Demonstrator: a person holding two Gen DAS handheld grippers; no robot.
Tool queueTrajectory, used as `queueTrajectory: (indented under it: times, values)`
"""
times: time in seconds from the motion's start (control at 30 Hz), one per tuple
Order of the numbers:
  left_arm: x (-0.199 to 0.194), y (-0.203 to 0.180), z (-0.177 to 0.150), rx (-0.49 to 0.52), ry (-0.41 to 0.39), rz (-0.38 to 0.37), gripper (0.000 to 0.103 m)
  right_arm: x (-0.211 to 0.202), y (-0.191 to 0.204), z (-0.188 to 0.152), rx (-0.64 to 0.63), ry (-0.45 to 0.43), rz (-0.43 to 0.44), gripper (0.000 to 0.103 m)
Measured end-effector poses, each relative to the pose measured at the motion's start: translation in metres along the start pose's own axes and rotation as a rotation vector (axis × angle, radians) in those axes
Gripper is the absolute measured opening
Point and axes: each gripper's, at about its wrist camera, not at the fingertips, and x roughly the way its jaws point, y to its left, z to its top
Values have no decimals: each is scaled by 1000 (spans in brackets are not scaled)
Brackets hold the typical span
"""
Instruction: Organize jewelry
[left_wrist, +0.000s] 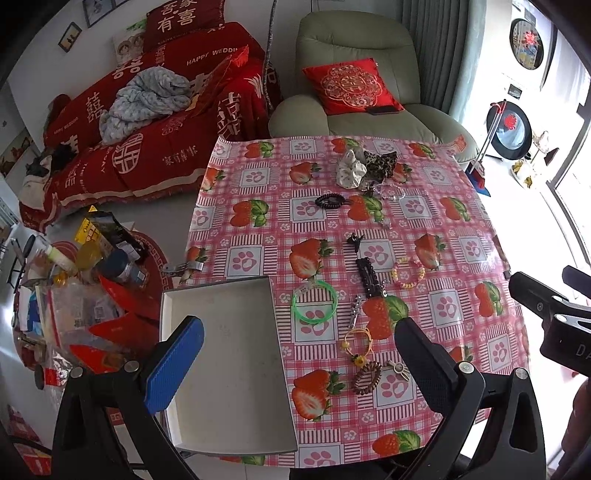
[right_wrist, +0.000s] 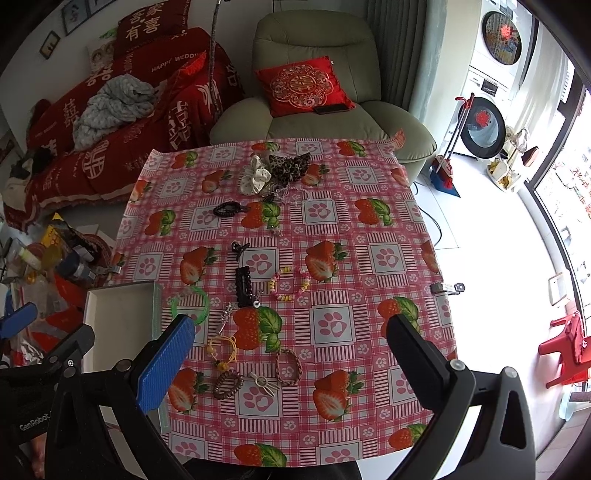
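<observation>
Jewelry lies scattered on a strawberry-print tablecloth (right_wrist: 332, 258): a green bangle (left_wrist: 314, 301), a yellow cord bracelet (left_wrist: 359, 343), a brown coil tie (right_wrist: 226, 384), a braided bracelet (right_wrist: 289, 366), a pastel bead bracelet (right_wrist: 289, 284), a black clip (right_wrist: 243, 287) and scrunchies (right_wrist: 255, 180) at the far side. An empty white tray (left_wrist: 229, 369) sits at the table's near left corner. My left gripper (left_wrist: 299, 365) hovers open over the tray's right edge. My right gripper (right_wrist: 291, 365) hovers open above the braided bracelet, holding nothing.
A green armchair (right_wrist: 314, 92) with a red cushion stands beyond the table, and a red-covered sofa (left_wrist: 147, 122) at the left. A cluttered red stool (left_wrist: 92, 280) stands left of the table. Washing machines (right_wrist: 487, 110) and a red plastic chair (right_wrist: 565, 350) are at the right.
</observation>
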Motion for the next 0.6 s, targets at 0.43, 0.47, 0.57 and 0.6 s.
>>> queueTrajectory:
  times: [0.43, 0.47, 0.57, 0.6]
  values:
    - [2, -1, -1, 2, 1, 0, 103, 1, 0, 0, 5, 5, 0, 103]
    - [2, -1, -1, 1, 2, -1, 103, 2, 0, 0, 5, 5, 0, 103]
    - [5, -1, -2, 0, 5, 0, 103, 2, 0, 0, 5, 5, 0, 103]
    - [5, 0, -2, 1, 5, 0, 103, 2, 1, 0, 4, 6, -1, 103]
